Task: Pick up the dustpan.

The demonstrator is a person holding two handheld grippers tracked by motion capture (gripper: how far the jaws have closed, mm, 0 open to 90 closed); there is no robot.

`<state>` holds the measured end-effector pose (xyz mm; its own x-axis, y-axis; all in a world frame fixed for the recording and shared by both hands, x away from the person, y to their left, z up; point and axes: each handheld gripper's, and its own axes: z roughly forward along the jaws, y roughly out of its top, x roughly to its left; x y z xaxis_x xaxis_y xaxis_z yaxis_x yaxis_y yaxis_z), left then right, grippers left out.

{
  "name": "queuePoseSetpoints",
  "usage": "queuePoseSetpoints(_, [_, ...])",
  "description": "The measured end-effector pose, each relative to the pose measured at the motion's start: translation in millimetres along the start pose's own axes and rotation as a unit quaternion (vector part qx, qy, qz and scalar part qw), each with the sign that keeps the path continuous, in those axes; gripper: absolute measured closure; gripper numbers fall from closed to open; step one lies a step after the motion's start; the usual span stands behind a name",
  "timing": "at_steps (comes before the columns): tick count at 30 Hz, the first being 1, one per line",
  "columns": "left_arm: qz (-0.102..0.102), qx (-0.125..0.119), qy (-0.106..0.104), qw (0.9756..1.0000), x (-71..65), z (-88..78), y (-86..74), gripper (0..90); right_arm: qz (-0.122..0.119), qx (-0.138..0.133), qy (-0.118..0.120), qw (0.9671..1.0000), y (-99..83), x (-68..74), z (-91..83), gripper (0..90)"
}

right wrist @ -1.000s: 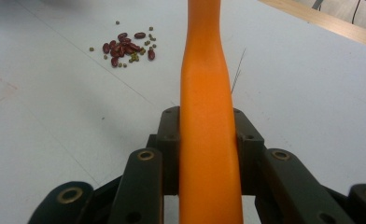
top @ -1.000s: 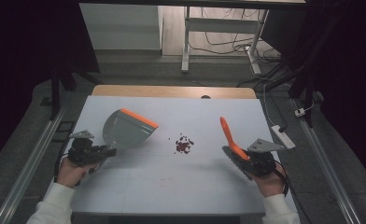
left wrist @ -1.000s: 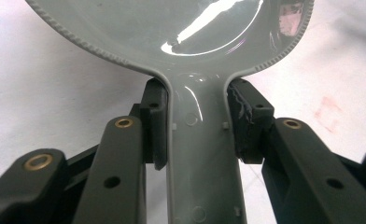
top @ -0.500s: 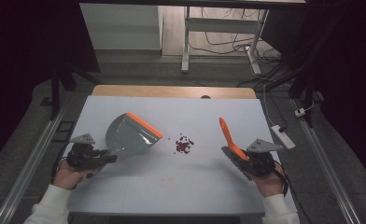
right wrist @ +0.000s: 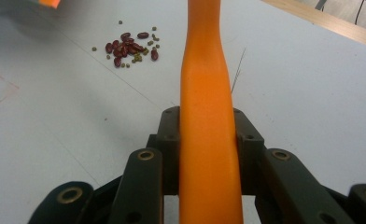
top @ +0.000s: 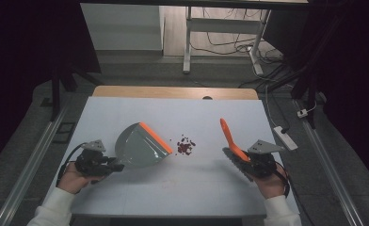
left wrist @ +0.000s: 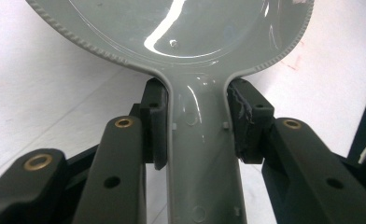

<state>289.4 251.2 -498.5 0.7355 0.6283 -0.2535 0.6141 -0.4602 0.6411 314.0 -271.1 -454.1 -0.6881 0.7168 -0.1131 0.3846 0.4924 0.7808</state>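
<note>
Left tongs (top: 113,165): clamped tight on the grey handle of the dustpan (top: 140,147); in the left gripper view both pads (left wrist: 157,126) press the handle's sides.
Right tongs (top: 241,162): closed on the orange handle of the brush (top: 230,140); the handle runs up between the jaws in the right gripper view, its tip pointing toward 11 o'clock in the high view.
Dustpan: on the table (top: 211,113), at about 10 o'clock from table centre, its orange-edged lip facing 3 o'clock toward the beans; the pan looks empty.
Brush: at about 3 o'clock from the beans, well apart from them; dark bristles (top: 234,162) low at the gripper end.
Beans (top: 186,146): a small loose heap of red beans and smaller greenish ones, just beside the dustpan lip, between pan and brush, not touching either.
Done so far: both tools picked up and held; pan set close to the heap.
Left to do: by my reading, bring the brush to the far side of the beans, sweep them toward 9 o'clock into the pan. No bean is in the pan yet.
</note>
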Motion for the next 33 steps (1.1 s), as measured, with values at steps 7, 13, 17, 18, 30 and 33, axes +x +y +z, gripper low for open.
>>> queuePoseSetpoints(7, [0.012, 0.027, -0.012, 0.9995, -8.9, 11.9, 5.6, 62.3, -0.002, 0.002, 0.002, 1.0000, 0.4, 1.0, 1.9, 69.6])
queuePoseSetpoints(13, [0.023, 0.032, -0.025, 0.9989, -14.7, 17.6, 8.7, 62.3, -0.003, 0.000, 0.004, 1.0000, 3.7, 2.1, 3.8, 69.6])
queuePoseSetpoints(17, [0.025, 0.043, -0.024, 0.9985, -18.2, 21.0, 9.7, 62.3, -0.006, 0.000, 0.007, 1.0000, 6.9, 4.5, 7.6, 69.6])
queuePoseSetpoints(18, [0.026, 0.043, -0.027, 0.9984, -18.5, 21.6, 9.5, 62.3, -0.008, 0.001, 0.008, 0.9999, 7.5, 5.1, 8.5, 69.6])
queuePoseSetpoints(30, [0.026, 0.052, -0.029, 0.9979, -19.9, 24.4, 8.6, 62.2, -0.013, -0.005, 0.015, 0.9998, 17.1, 8.3, 17.3, 69.5])
queuePoseSetpoints(33, [0.025, 0.051, -0.031, 0.9979, -19.5, 23.6, 8.1, 62.2, -0.018, -0.007, 0.015, 0.9997, 22.4, 9.6, 21.9, 69.6])
